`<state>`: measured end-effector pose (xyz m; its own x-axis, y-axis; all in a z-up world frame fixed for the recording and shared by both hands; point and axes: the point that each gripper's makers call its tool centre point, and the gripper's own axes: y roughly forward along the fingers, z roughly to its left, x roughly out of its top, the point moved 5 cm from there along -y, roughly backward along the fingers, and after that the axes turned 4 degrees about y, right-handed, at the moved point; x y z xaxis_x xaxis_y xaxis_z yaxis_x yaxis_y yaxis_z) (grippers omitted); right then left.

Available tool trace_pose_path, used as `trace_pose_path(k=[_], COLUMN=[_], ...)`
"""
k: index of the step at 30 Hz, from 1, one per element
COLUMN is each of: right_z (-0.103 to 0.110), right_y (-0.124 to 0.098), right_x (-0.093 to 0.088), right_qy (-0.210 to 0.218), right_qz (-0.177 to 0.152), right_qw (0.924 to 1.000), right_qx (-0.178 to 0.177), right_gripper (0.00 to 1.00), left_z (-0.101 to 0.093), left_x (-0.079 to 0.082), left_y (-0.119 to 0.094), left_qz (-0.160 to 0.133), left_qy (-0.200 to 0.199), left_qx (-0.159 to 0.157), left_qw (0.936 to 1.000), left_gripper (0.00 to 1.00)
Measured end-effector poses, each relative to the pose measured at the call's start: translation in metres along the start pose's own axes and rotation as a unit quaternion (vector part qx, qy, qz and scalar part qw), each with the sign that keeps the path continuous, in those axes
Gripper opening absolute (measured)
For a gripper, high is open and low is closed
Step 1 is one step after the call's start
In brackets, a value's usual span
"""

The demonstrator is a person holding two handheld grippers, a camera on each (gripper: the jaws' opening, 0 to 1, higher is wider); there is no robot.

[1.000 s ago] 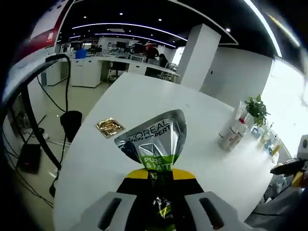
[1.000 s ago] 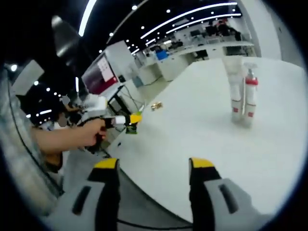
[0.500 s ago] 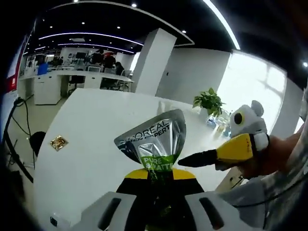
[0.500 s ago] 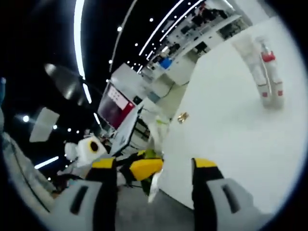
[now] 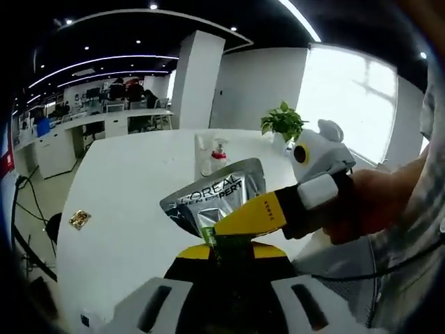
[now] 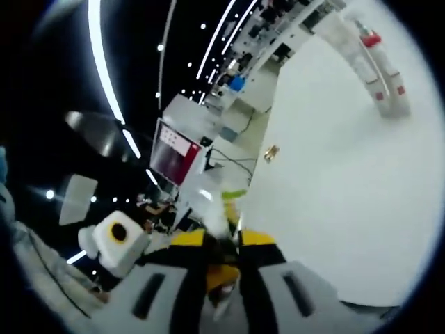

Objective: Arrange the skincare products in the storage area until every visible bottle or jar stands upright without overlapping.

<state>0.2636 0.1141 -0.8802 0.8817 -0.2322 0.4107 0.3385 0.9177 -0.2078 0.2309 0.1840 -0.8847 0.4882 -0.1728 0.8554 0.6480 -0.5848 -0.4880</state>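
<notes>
Left claw (image 5: 224,254) closed on silver tube (image 5: 212,198), tube at frame centre above white worktop (image 5: 132,188). Right claw (image 6: 224,243) closed on same tube, entering left gripper view from right. Two bottles (image 5: 212,154) upright on worktop, centre frame. Gold packet (image 5: 79,219) at left edge.

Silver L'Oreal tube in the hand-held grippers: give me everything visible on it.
The silver squeeze tube looks like glossy crinkled plastic or foil, with a flat crimped end pointing up and away, black L'OREAL lettering and a green band lower down. The left hand-held gripper is shut on its lower part. The right hand-held gripper comes in from the right and pinches it at the green band. It is held above the white table.
</notes>
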Motion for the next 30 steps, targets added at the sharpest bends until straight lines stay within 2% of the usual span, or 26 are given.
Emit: trace_pose_path(k=[2,4,9,12,14,16,17,18,19,20,22,23,24,25,26,27,28,29,30], right_z=[-0.002,-0.002,-0.003,-0.004,-0.004,-0.005,-0.004,-0.002,0.003,0.008,0.014,0.016,0.017,0.023,0.022,0.022,0.021,0.021,0.022], right_y=[-0.004,-0.008,-0.021,-0.027,-0.030,-0.031,-0.031,-0.031,-0.031,-0.031,-0.029,-0.027,-0.026,-0.027,-0.026,-0.025,-0.025,-0.025,-0.024], right_x=[0.002,0.003,0.010,0.014,0.015,0.015,0.014,0.013,0.011,0.009,0.005,0.003,0.001,0.000,0.002,0.001,0.002,0.002,0.001], right_qy=[-0.004,-0.005,-0.008,-0.009,-0.015,-0.011,-0.008,-0.007,-0.005,-0.004,-0.006,-0.004,-0.003,0.008,0.015,0.012,0.006,0.006,0.005], right_qz=[0.003,0.002,-0.007,-0.012,-0.008,0.001,0.006,0.008,0.017,0.026,0.043,0.051,0.056,0.060,0.056,0.058,0.057,0.061,0.063], right_qw=[1.0000,1.0000,0.9998,0.9996,0.9995,0.9993,0.9990,0.9988,0.9976,0.9961,0.9939,0.9930,0.9926,0.9896,0.9907,0.9909,0.9915,0.9911,0.9910], right_qx=[0.000,0.004,0.017,0.025,0.027,0.035,0.044,0.049,0.067,0.084,0.101,0.106,0.108,0.131,0.123,0.121,0.117,0.118,0.118], right_gripper=[0.13,0.12,0.11,0.10,0.10,0.10,0.10,0.10,0.10,0.10,0.10,0.10,0.10,0.10,0.10,0.10,0.10,0.10,0.11], left_z=[0.002,0.004,0.003,0.004,0.009,0.010,0.007,0.005,0.002,0.000,-0.006,-0.007,-0.008,-0.004,-0.003,-0.001,-0.001,-0.002,0.000], left_x=[-0.001,-0.003,-0.003,-0.003,-0.001,0.001,0.003,0.006,0.005,0.006,0.009,0.013,0.013,0.010,0.008,0.010,0.010,0.009,0.009], left_y=[-0.002,-0.003,-0.005,-0.008,-0.011,-0.013,-0.015,-0.016,-0.017,-0.018,-0.020,-0.022,-0.023,-0.022,-0.024,-0.025,-0.025,-0.026,-0.027], left_qz=[-0.008,-0.018,-0.036,-0.053,-0.072,-0.088,-0.092,-0.102,-0.096,-0.101,-0.108,-0.122,-0.127,-0.123,-0.125,-0.133,-0.132,-0.126,-0.130], left_qy=[-0.013,-0.045,-0.071,-0.116,-0.143,-0.173,-0.195,-0.227,-0.248,-0.261,-0.282,-0.297,-0.306,-0.315,-0.308,-0.315,-0.320,-0.322,-0.312], left_qx=[-0.004,-0.005,-0.038,-0.071,-0.079,-0.105,-0.129,-0.155,-0.189,-0.204,-0.241,-0.258,-0.267,-0.254,-0.255,-0.259,-0.259,-0.261,-0.257], left_qw=[0.9999,0.9988,0.9961,0.9893,0.9839,0.9754,0.9679,0.9561,0.9455,0.9380,0.9223,0.9110,0.9049,0.9062,0.9082,0.9034,0.9018,0.9013,0.9053], left_gripper=[0.31,0.37,0.49,0.55,0.58,0.59,0.59,0.59,0.58,0.57,0.49,0.43,0.36,0.28,0.24,0.23,0.21,0.19,0.18])
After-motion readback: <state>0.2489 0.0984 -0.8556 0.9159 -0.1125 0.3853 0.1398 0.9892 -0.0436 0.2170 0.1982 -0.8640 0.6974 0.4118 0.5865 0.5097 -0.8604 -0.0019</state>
